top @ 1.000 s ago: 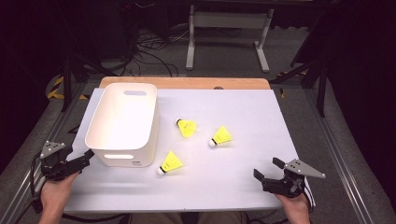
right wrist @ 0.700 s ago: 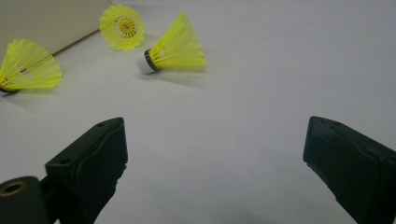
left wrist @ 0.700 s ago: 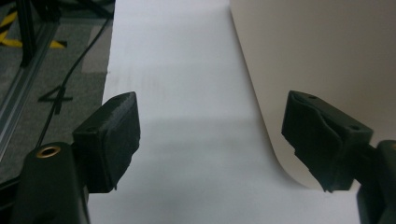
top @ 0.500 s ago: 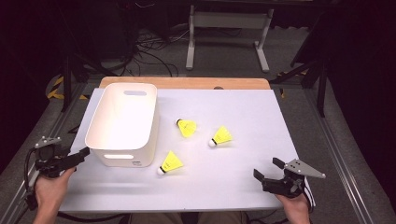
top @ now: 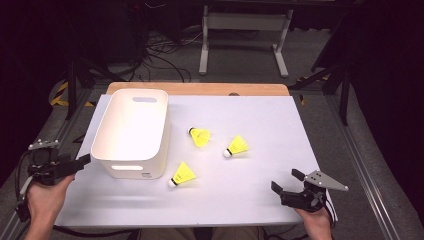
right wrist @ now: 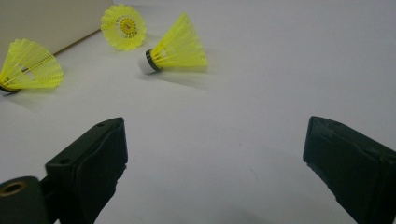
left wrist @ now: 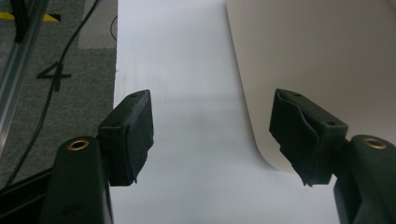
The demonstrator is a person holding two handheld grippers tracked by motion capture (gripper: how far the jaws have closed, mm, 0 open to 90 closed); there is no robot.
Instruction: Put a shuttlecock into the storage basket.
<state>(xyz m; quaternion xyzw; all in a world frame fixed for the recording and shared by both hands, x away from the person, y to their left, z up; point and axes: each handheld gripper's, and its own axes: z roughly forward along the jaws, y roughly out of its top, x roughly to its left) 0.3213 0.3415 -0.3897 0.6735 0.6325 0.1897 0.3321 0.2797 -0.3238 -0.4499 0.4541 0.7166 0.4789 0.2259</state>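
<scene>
right gripper (top: 286,181): near edge, jaws apart, empty | left gripper (top: 75,164): jaws just closing slightly, nothing between, beside white bin (top: 131,131) | bin cut off in left gripper view | three yellow shuttlecocks (top: 182,174) mid-table right of bin | farthest partly hidden

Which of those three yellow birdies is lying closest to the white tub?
The shuttlecock nearest the table's front edge, by the white tub's near corner. The other two lie farther out on the open table.

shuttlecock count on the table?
3, all yellow, right of the bin: one by its near corner, one farther back beside it, one out toward the middle. None visible in the bin.
</scene>
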